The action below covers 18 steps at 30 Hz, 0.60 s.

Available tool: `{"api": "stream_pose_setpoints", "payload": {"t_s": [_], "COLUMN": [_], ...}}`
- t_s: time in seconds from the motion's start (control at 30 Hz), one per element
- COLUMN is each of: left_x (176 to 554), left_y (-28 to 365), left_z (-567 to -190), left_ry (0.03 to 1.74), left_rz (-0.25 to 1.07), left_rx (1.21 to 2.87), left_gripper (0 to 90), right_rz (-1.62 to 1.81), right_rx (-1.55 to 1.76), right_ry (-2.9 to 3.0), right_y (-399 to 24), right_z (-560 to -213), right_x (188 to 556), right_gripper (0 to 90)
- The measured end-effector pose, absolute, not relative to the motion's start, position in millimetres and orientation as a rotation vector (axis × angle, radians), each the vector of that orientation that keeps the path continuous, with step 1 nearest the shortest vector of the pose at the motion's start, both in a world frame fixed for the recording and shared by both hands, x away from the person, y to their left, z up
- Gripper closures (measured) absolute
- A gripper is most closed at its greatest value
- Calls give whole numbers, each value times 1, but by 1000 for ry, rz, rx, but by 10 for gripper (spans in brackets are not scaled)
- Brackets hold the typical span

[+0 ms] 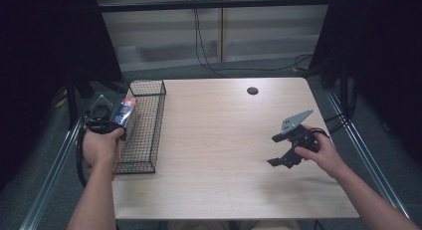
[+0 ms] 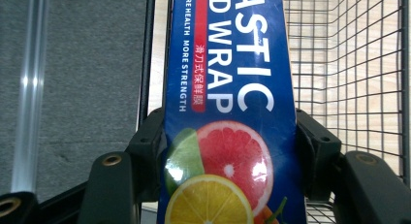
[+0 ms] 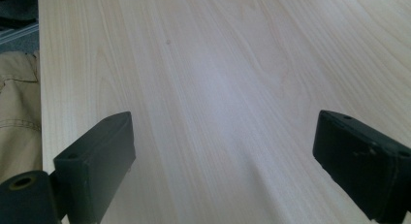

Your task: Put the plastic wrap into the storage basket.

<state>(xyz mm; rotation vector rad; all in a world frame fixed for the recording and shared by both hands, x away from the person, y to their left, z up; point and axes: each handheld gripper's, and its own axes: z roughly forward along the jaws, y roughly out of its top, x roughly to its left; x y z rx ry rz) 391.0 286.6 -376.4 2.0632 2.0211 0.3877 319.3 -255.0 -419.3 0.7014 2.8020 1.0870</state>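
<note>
While its two black jaws press on either side of a blue plastic-wrap box (image 2: pixel 228 112), the left hand-held gripper (image 1: pixel 107 124) sits at the left rim of the wire basket (image 1: pixel 149 125), and the box is held over that rim, its far end leaning toward the basket's inside. The box is glossy blue, with white capital lettering, a red label strip and pictures of cut citrus fruit: a pink grapefruit, a lime and an orange. Its top and bottom ends are cut off in the left gripper view, so the wording reads only in part, and in the high view the left hand (image 1: pixel 102 148) covers its near end. Well to the right of the basket, the right hand-held gripper (image 1: pixel 281 153) hovers with jaws wide apart and nothing between them. The pale wooden counter (image 1: pixel 219 140) lies bare between basket and right hand-held gripper, out to its front edge.
</note>
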Motion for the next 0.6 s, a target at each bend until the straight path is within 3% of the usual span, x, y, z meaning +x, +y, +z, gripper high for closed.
{"api": "stream_pose_setpoints", "payload": {"t_s": [0.27, 0.4, 0.6], "left_x": [391, 391, 391], "left_y": [280, 282, 284], "left_z": [-378, -388, -389], "left_ry": [2022, 2059, 2071], "left_rz": [423, 319, 348], "left_rx": [2114, 2079, 2060], "left_gripper": [402, 402, 399], "right_rz": [1092, 1090, 1087], "right_rx": [701, 706, 708], "right_ry": [2795, 2785, 2793], "right_y": [-257, -259, -261], "right_z": [-417, -416, -416], "right_x": [318, 317, 315], "right_gripper": [76, 77, 77]}}
